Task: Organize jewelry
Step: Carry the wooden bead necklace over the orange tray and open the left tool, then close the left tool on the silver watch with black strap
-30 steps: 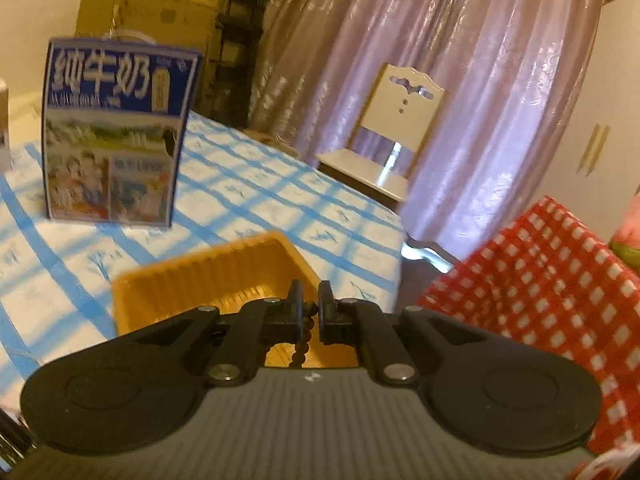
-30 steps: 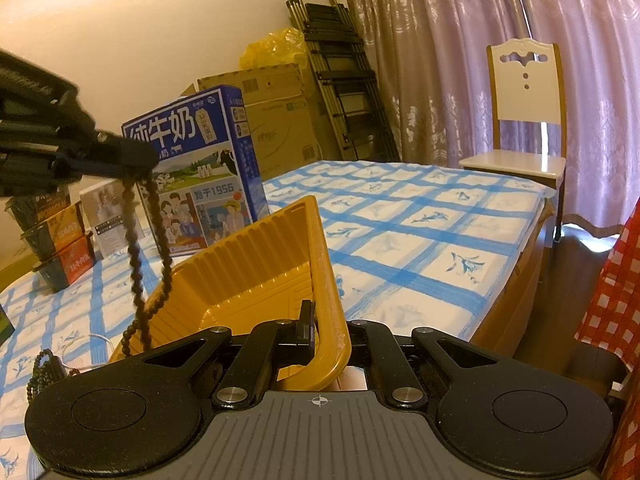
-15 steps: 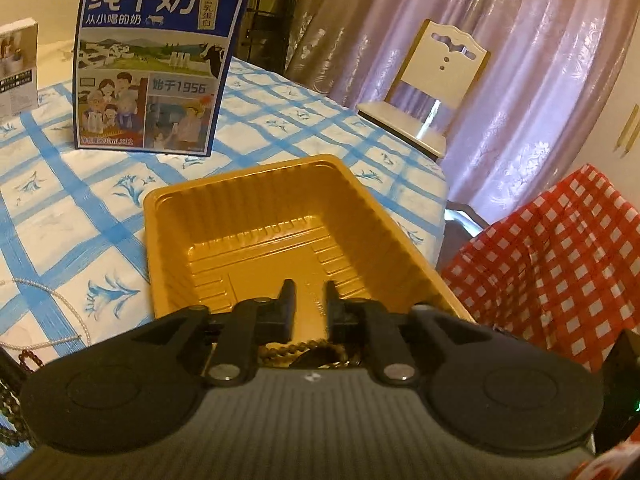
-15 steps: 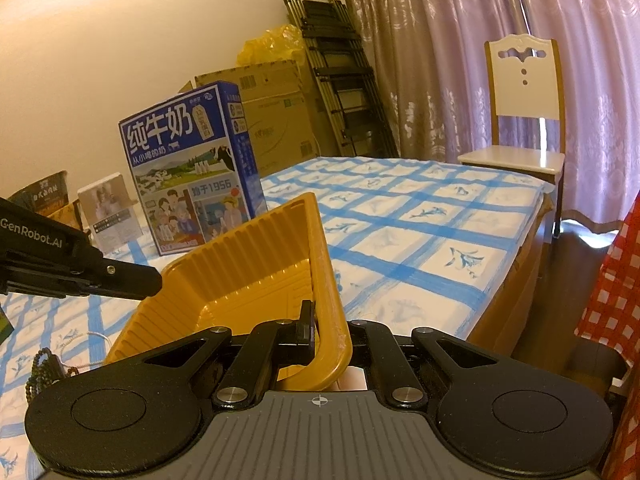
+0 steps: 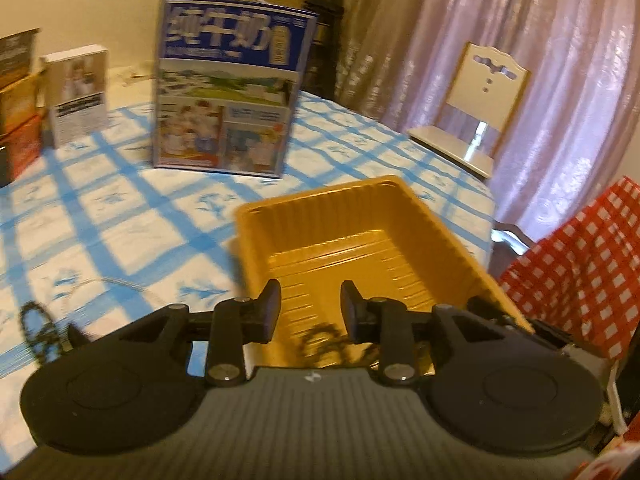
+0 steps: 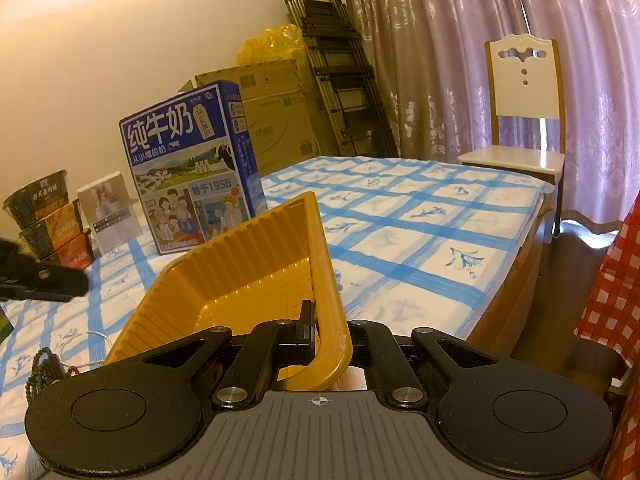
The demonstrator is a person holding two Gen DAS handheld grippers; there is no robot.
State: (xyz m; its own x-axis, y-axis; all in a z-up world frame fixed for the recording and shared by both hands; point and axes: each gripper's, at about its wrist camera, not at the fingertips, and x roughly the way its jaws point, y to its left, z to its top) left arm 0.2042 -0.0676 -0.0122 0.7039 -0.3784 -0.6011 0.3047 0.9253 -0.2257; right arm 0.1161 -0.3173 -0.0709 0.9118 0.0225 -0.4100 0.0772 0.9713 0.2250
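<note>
An orange plastic tray sits near the table's edge on the blue-checked cloth. My left gripper is open above the tray's near end, and a dark bead string lies in the tray just below it. My right gripper is shut on the tray's near rim and tilts the tray up. Another dark bead string lies on the cloth left of the tray, also in the right wrist view. A thin pale chain lies beside it.
A blue milk carton box stands behind the tray, with a small white box and stacked noodle cups to its left. A white chair, curtains and a ladder are beyond. Red checked cloth is at right.
My left gripper lowered the dark bead string into the tray, opened and let it go, then drew back leftward. My right gripper has kept its hold on the tray's rim.
</note>
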